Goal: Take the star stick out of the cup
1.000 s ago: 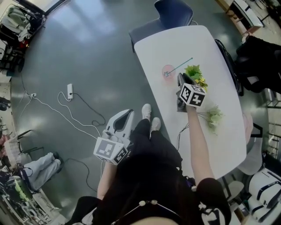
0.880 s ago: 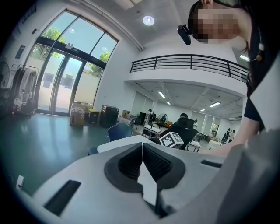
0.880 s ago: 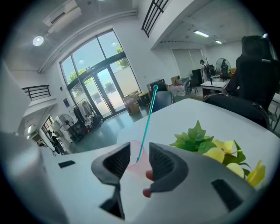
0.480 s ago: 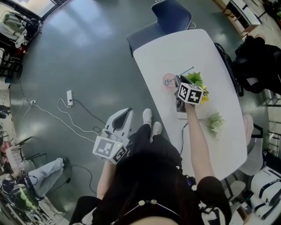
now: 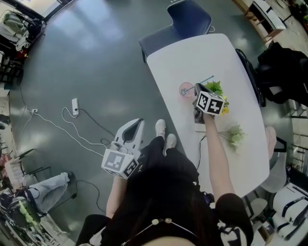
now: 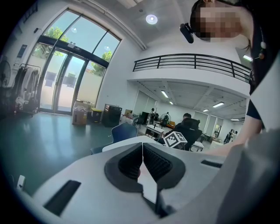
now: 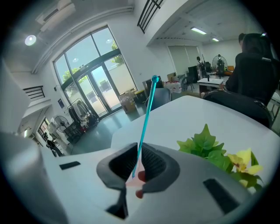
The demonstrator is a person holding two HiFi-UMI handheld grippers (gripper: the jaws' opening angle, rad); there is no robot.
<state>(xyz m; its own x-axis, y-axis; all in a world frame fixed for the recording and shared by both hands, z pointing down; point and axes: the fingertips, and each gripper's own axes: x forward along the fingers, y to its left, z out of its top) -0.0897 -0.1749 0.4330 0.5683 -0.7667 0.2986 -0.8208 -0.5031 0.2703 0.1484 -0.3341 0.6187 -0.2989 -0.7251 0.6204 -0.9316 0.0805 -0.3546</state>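
Fingers (image 7: 154, 162) of right gripper (image 7: 139, 151): just been closing, now pinching star stick (image 7: 147, 114) just above cup (image 5: 185, 90). Pulling straight up along shaft, judging cup light, tippable. Left gripper (image 6: 142, 154): fingers pressed together, empty, well off from cup.

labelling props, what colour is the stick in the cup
The stick is teal, clearest in right gripper view.

The far half of the counter (image 5: 216, 53) lies bare and open from either side; a blue chair (image 5: 187, 14) blocks its far end; at mid-counter the pink cup (image 5: 185, 90), its slanting star stick (image 5: 204, 79) and a leafy green sprig (image 5: 215, 88) crowd together; a paler sprig (image 5: 236, 130) lies nearer; the floor leftward is open except for a power strip (image 5: 75, 104) and its cable.
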